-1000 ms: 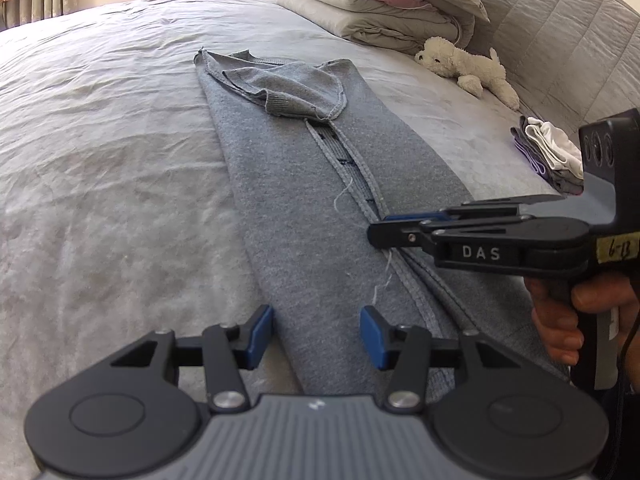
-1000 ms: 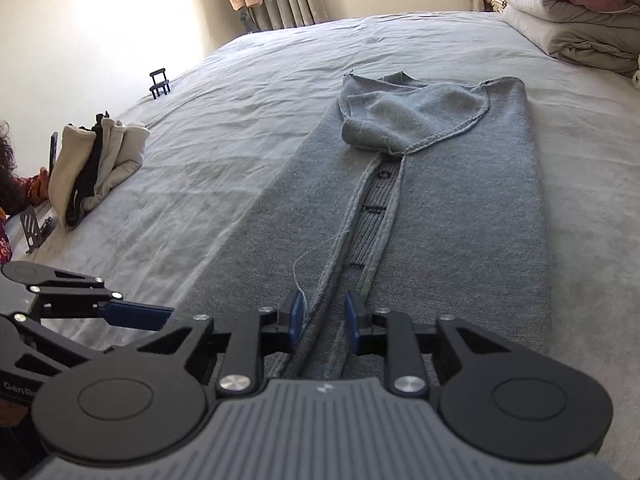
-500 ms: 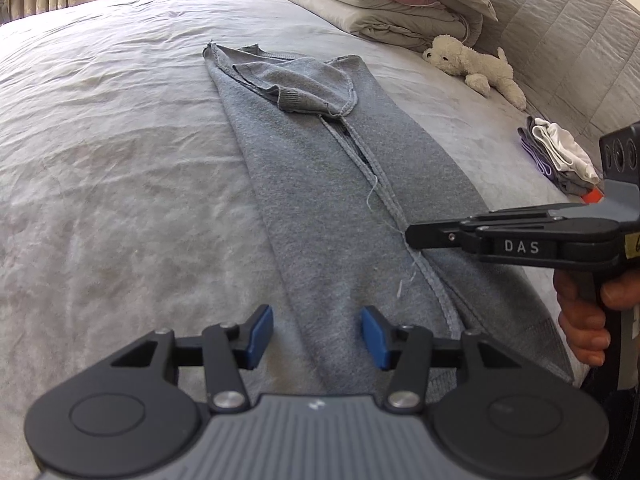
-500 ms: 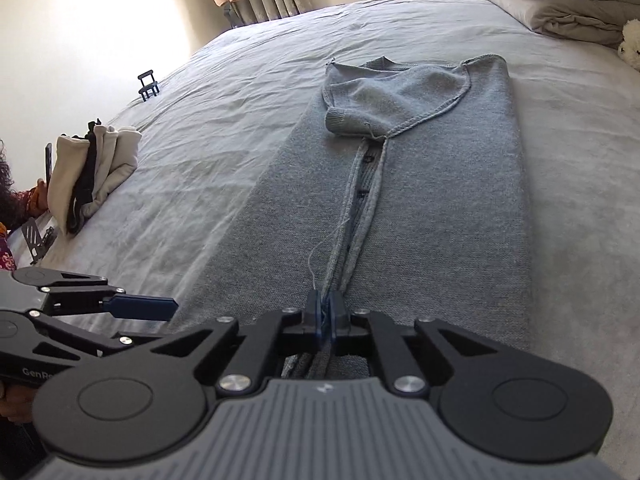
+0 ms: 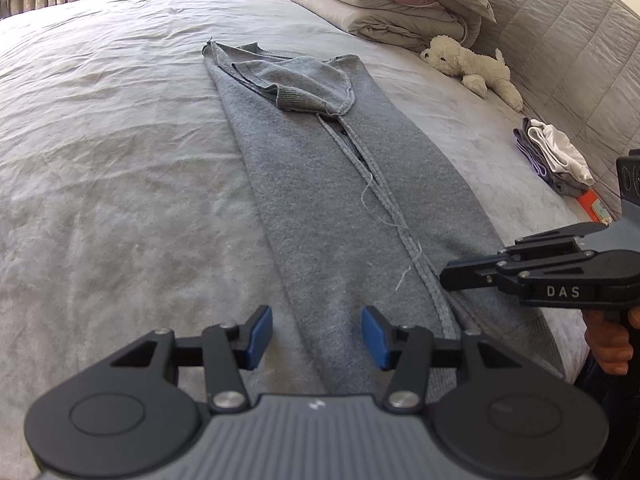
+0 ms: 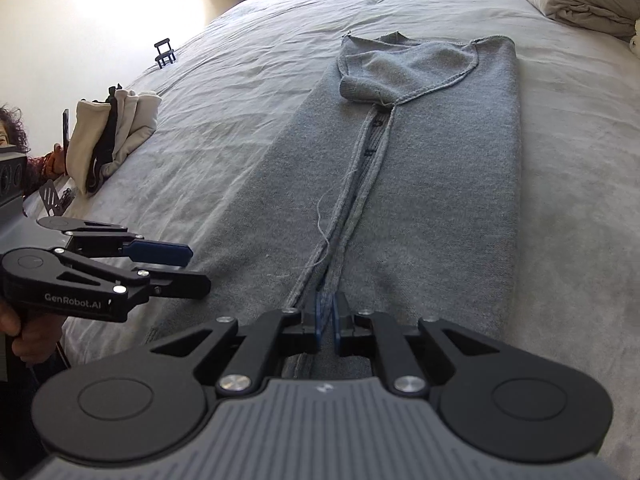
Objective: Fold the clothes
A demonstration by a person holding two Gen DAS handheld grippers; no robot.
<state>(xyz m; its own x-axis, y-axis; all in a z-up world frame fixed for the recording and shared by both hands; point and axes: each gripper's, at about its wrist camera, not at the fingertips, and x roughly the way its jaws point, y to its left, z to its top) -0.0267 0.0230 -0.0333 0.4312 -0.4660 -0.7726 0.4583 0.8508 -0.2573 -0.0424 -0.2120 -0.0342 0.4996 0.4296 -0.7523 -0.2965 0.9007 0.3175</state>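
Cardigan (image 6: 432,184) lies lengthwise on the bed (image 5: 120,160), its two sides already folded in to meet along the middle, one sleeve cuff tucked across the far collar end. The step in hand looks like taking the near hem to bring it up toward the collar, and doing it well probably means both grippers catching the hem at matching points either side of the centre seam, lifting together so the long strip stays straight and the loose thread (image 5: 370,194) near the button band does not snag. The right gripper (image 6: 327,316) sits low over the centre seam at the near end, its blue pads nearly together with a thin slot between them; the jaws are narrow, and whether they pinch the knit edge or only flank it cannot be told from here. The left gripper (image 5: 317,338) hovers above the garment's left margin near the hem, jaws about half spread, nothing between the pads but the fabric lying below them. A better bite would take all the layers at once, not just the top edge.
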